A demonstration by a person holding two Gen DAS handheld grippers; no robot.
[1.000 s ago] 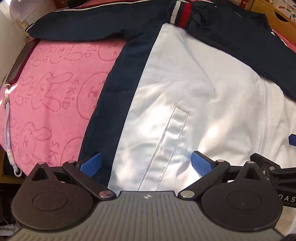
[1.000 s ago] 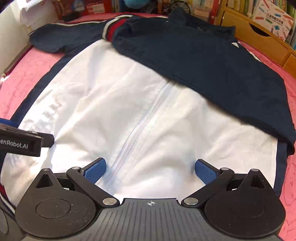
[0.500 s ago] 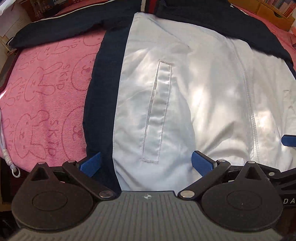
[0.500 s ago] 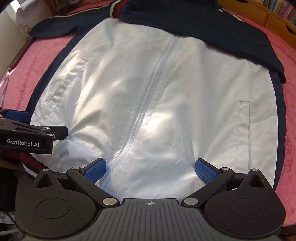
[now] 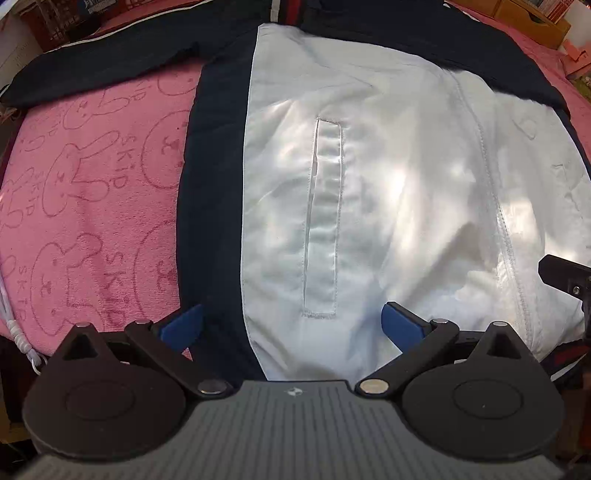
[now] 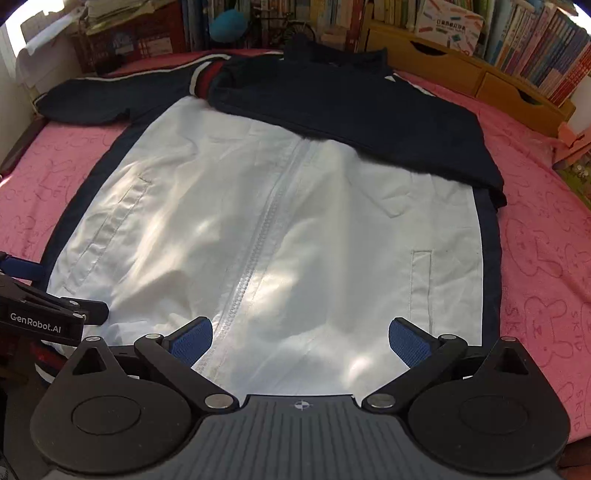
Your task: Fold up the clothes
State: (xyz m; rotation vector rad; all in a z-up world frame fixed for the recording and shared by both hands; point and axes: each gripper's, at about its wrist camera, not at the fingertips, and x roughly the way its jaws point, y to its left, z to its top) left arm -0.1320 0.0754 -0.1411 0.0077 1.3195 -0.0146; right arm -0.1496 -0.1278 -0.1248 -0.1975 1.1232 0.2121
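Along the far right edge of the bed, I see a low wooden shelf unit (image 6: 443,62) with cut-out drawers, all shut, so I cannot tell what is in them. Behind it stand rows of books (image 6: 535,40), and a white printed box (image 6: 448,20) sits on top.

The jacket (image 6: 280,206) lies flat on the bed, which is covered by a pink blanket (image 6: 546,236) printed with rabbits. Its white front faces up, with the zipper (image 6: 258,243) running down the middle and the hem toward me. One navy sleeve (image 6: 362,118) is folded across the chest, while the other stretches out to the left (image 6: 110,96), its red-and-white striped cuff band (image 6: 205,79) showing.

My left claw (image 5: 291,326) is open, its blue pads spread wide and empty. It hovers at the hem, straddling the navy side stripe and the left pocket (image 5: 323,218), whose lower end is just ahead of the gap.

My right claw (image 6: 301,341) is also open and holding nothing. It sits over the hem, with the zipper just inside its left pad and the right pocket (image 6: 421,284) just beyond its right pad. I cannot tell whether either claw touches the cloth. The left claw's body (image 6: 40,314) shows at the jacket's lower left corner.
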